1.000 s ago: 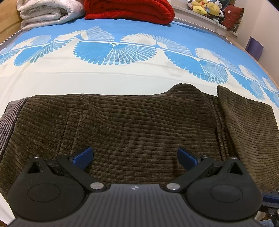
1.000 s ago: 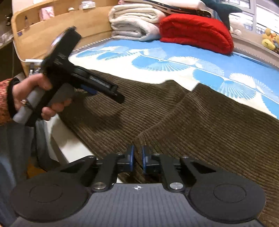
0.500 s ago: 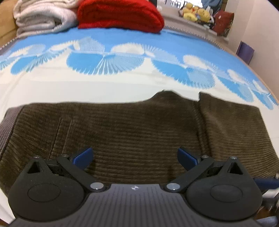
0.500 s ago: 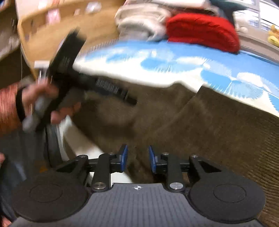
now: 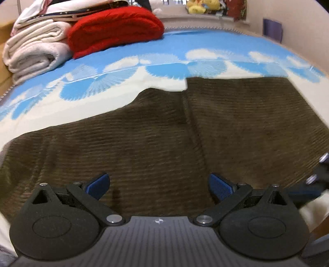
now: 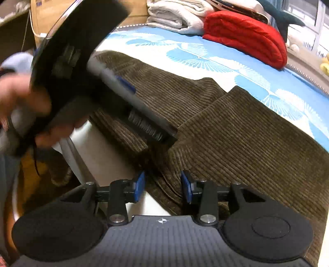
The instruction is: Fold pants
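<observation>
Dark brown corduroy pants (image 5: pixel 164 133) lie folded across the near part of the bed, with one layer overlapping on the right (image 5: pixel 246 115). My left gripper (image 5: pixel 158 184) is wide open and empty just above the pants near their front edge. In the right wrist view the pants (image 6: pixel 236 133) fill the middle. My right gripper (image 6: pixel 162 189) is open over the pants' near edge, holding nothing. The left gripper (image 6: pixel 131 102) shows there too, blurred, hovering close over the pants at the left.
The bed has a blue and white fan-patterned sheet (image 5: pixel 185 67). A red folded blanket (image 5: pixel 115 26) and white folded blankets (image 5: pixel 35 51) are stacked at the far end. A wooden headboard (image 6: pixel 51 18) stands far left. The bed's front edge (image 6: pixel 102 156) drops off below the pants.
My right gripper has opened from nearly shut to open. The left gripper has swung to the right over the pants and come closer to the right gripper.
</observation>
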Demonstrator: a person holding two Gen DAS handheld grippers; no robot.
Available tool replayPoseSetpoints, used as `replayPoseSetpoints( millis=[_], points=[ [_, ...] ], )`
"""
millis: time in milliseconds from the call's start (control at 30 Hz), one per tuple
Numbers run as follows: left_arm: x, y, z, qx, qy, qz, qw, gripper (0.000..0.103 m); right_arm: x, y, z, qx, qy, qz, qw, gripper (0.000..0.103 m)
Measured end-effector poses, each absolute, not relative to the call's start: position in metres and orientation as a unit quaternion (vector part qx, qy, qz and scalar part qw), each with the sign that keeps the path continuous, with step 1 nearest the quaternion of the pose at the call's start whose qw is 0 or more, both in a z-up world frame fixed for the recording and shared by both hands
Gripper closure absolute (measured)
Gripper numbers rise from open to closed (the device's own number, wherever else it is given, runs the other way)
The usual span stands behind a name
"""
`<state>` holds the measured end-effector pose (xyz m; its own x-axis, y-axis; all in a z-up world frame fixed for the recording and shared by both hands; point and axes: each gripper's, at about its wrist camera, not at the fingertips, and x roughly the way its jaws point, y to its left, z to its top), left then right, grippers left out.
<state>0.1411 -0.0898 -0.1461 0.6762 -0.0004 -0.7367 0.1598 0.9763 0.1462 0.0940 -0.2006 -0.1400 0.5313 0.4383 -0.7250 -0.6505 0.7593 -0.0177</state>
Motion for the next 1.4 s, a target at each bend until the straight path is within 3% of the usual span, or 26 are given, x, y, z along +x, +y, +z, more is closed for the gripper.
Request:
replayPoseSetpoints(
  millis=[167,200,267,367,533,667,733,800,900,1000,1167,1400],
  points=[
    [0.136,-0.069,-0.156,0.093,0.422,-0.031,0.901,0.000,0.093,-0.234,-0.109,-0.076,0.335,0.278,0.897,0.061],
    [0.134,-0.069,-0.156,0.105,0.417,-0.031,0.902,0.000,0.093,-0.248,-0.099,-0.051,0.319,0.246,0.914,0.058],
    [0.128,-0.075,-0.156,0.131,0.403,-0.029,0.905,0.000,0.094,-0.284,-0.085,0.015,0.293,0.160,0.942,0.036],
    [0.121,-0.084,-0.156,0.162,0.385,-0.020,0.909,0.000,0.090,-0.340,-0.087,0.142,0.271,-0.003,0.952,0.028],
    [0.115,-0.082,-0.139,0.151,0.380,-0.013,0.913,0.000,0.083,-0.396,-0.123,0.281,0.312,-0.164,0.893,0.027],
    [0.108,-0.076,-0.110,0.113,0.337,0.000,0.935,0.000,0.085,-0.388,-0.127,0.224,0.327,-0.163,0.903,0.027],
    [0.114,-0.081,-0.104,0.106,0.328,-0.002,0.939,0.000,0.094,-0.374,-0.137,0.180,0.378,-0.133,0.898,0.028],
    [0.124,-0.093,-0.111,0.120,0.340,-0.011,0.932,0.000,0.102,-0.359,-0.151,0.127,0.424,-0.122,0.888,0.028],
    [0.138,-0.110,-0.139,0.165,0.375,-0.032,0.912,0.000,0.109,-0.339,-0.151,0.043,0.412,-0.124,0.901,0.028],
    [0.135,-0.103,-0.151,0.154,0.361,-0.027,0.919,0.000,0.101,-0.346,-0.137,0.076,0.382,-0.134,0.911,0.028],
    [0.139,-0.091,-0.152,0.125,0.389,-0.028,0.912,0.000,0.098,-0.344,-0.149,0.072,0.405,-0.122,0.903,0.029],
    [0.135,-0.036,-0.119,0.099,0.394,-0.022,0.914,0.000,0.082,-0.406,-0.156,0.363,0.384,-0.147,0.836,0.024]
  ],
)
